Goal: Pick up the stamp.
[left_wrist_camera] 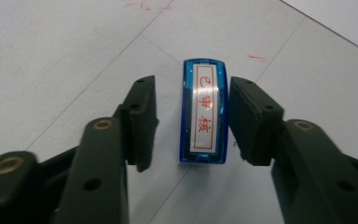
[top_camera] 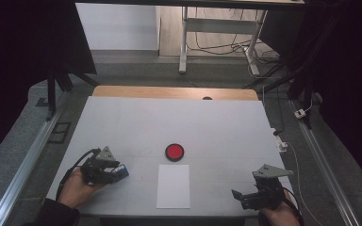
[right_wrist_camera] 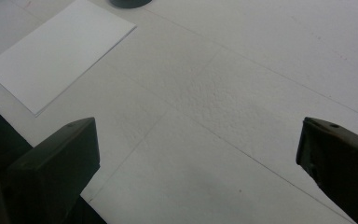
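Tabletop: stamp between left claw pads

Dim, soft, even overhead light; dark vignetted edges, blurred near foreground.

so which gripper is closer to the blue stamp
Left. The left gripper has the blue stamp between its jaws, with small gaps on both sides. The right gripper sits at the table's far right corner, beyond the white paper.
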Tool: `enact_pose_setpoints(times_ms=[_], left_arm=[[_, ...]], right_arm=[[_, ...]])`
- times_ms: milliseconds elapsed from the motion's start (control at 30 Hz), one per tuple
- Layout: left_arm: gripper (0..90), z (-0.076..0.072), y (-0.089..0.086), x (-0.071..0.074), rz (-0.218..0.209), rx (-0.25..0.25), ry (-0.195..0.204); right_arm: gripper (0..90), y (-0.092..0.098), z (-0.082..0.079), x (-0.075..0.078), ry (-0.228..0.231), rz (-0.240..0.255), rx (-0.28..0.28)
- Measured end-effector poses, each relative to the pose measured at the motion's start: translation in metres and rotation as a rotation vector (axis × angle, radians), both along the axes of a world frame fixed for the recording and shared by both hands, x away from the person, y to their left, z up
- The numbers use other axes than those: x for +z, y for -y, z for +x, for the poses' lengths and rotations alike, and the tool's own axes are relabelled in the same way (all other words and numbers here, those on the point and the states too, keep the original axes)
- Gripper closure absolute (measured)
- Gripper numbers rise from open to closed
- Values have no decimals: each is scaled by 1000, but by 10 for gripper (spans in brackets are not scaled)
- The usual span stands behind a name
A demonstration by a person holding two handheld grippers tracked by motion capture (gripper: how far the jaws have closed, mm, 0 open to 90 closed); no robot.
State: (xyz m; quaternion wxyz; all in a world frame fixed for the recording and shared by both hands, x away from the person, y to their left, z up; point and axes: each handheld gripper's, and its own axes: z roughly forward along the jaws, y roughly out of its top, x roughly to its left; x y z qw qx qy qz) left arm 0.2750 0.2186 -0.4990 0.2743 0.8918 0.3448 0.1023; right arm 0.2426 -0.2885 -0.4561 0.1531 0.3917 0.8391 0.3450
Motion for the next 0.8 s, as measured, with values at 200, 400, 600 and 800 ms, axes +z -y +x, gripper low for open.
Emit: enact_pose_setpoints(times_ms=[200, 400, 600, 800], left_arm=[[603, 0, 0, -1, 0, -4, -8], [689, -1, 1, 0, 8, -17, -10], [695, -1, 1, 1, 14, -9, -7], [697, -1, -1, 4, -25, -6, -11]], right_arm=[[0, 0, 0, 0, -1, -1, 3], [0, 0, 0, 0, -1, -3, 4], [0, -1, 0, 0, -2, -4, 7], [0, -1, 0, 0, -3, -3, 8]])
